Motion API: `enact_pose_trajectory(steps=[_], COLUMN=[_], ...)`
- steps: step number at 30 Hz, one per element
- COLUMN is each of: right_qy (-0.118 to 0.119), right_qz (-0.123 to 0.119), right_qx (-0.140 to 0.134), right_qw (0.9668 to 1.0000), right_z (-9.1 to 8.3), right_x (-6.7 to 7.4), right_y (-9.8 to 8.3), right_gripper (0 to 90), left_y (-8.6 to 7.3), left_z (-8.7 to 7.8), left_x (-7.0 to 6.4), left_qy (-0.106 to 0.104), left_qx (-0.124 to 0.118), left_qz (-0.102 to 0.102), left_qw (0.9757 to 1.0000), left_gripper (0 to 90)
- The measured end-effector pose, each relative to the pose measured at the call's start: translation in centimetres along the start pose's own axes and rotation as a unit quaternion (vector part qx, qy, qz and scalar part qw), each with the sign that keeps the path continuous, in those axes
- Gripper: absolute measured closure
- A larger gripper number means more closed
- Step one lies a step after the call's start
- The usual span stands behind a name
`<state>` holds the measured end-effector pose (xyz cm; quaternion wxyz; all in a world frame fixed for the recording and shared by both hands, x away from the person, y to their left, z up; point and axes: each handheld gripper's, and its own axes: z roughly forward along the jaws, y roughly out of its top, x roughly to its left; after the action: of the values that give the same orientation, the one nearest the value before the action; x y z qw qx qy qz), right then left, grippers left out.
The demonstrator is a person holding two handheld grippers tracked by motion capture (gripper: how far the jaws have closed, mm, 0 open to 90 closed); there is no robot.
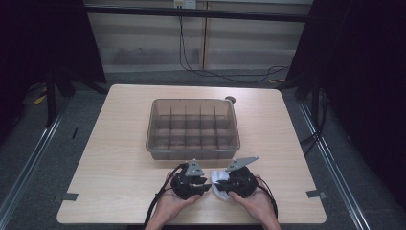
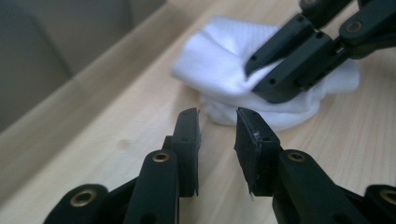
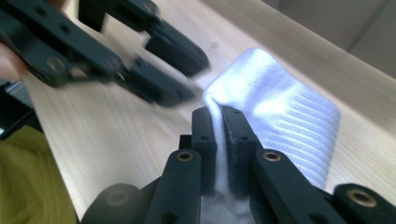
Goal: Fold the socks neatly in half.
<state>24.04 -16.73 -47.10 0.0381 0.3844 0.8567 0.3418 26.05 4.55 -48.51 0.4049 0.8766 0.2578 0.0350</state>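
Observation:
A white ribbed sock [image 1: 219, 178] lies bunched on the table near its front edge, between the two hands. My right gripper [image 3: 219, 112] is shut on a fold of the sock [image 3: 280, 107], and the fabric is pinched flat between its pads. In the left gripper view that same gripper [image 2: 256, 81] bites the sock [image 2: 224, 60] from the upper right. My left gripper [image 2: 218, 116] hovers just short of the sock's near edge, open by a narrow gap with nothing between its jaws. From above, the left gripper [image 1: 206, 188] points right toward the right gripper [image 1: 221, 184].
A clear plastic bin [image 1: 158, 151] with several divided compartments stands at the middle of the wooden table [image 1: 119, 158], just beyond the hands. Cables trail from both grippers toward the table's front edge. Dark curtains and floor rails flank the table.

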Motion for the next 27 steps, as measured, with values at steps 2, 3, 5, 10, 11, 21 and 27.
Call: enact_pose_trajectory(steps=[2, 3, 5, 10, 11, 21, 27], right_qy=[0.001, 0.001, 0.001, 0.010, 0.009, 0.012, 0.025], right_qz=[-0.005, -0.007, -0.017, -0.010, -0.009, -0.008, -0.022], right_qx=[0.001, -0.002, -0.010, -0.027, -0.029, -0.048, -0.031], right_qw=[1.0000, 1.0000, 0.9998, 0.9995, 0.9995, 0.9988, 0.9990], right_z=[0.1, 0.1, -0.1, -0.9, -1.1, -3.3, -2.8], right_x=[0.0, 0.0, 0.1, 0.1, 0.1, 0.1, 0.7], right_y=[0.0, 0.0, -0.1, -0.1, -0.1, 0.3, -0.1], right_gripper=[84.6, 84.4, 82.6, 71.5, 68.4, 76.0, 85.0], left_y=[0.0, 0.0, 0.2, 0.8, 0.9, 0.8, 1.6], left_z=[-0.5, -0.6, -0.8, -1.1, -1.1, -0.9, -1.3], left_x=[0.4, 0.6, 0.8, 0.9, 0.9, 0.9, 1.0], left_qy=[-0.003, 0.001, 0.003, 0.003, 0.003, 0.002, 0.006], left_qx=[-0.013, -0.014, -0.015, -0.021, -0.023, -0.021, -0.029], left_qz=[-0.014, -0.016, -0.018, -0.012, -0.012, -0.012, -0.014], left_qw=[0.9998, 0.9998, 0.9997, 0.9997, 0.9997, 0.9997, 0.9995], left_gripper=[68.8, 68.7, 68.3, 67.7, 67.6, 66.5, 65.5])
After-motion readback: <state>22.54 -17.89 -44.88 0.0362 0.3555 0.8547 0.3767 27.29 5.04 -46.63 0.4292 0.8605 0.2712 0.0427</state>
